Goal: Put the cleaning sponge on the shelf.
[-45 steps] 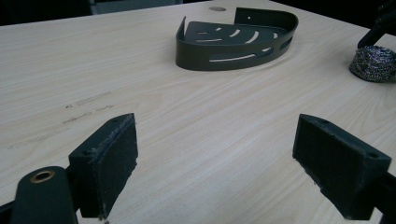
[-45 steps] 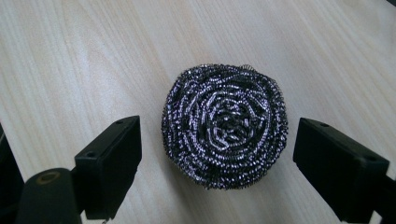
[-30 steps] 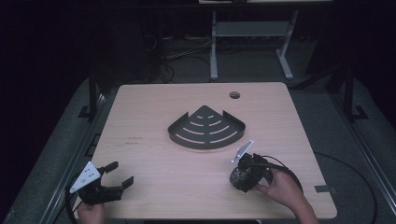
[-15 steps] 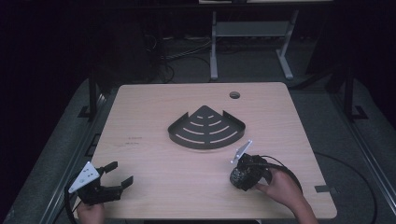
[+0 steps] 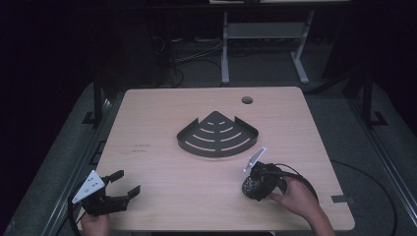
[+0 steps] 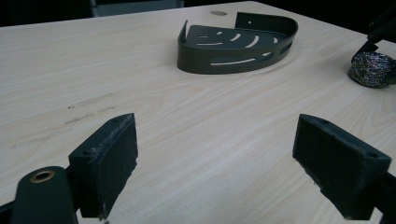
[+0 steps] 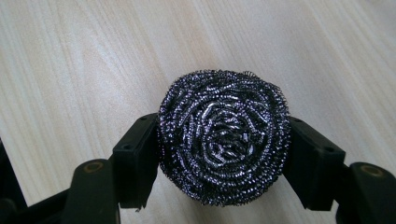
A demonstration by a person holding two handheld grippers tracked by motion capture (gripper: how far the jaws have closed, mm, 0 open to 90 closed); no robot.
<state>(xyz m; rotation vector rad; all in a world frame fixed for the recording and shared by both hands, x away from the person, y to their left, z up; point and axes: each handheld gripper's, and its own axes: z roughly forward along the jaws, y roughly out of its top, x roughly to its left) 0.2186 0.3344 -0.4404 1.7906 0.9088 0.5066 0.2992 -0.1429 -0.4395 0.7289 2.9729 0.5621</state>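
Now steel scourer (image 7: 223, 135): round, dark, coiled glinting wire, squeezed between jaws.

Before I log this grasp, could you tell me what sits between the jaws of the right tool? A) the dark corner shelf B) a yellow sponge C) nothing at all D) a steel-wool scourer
D: in the right gripper view the right tool has both pads pressed against the round steel-wool scourer on the table.
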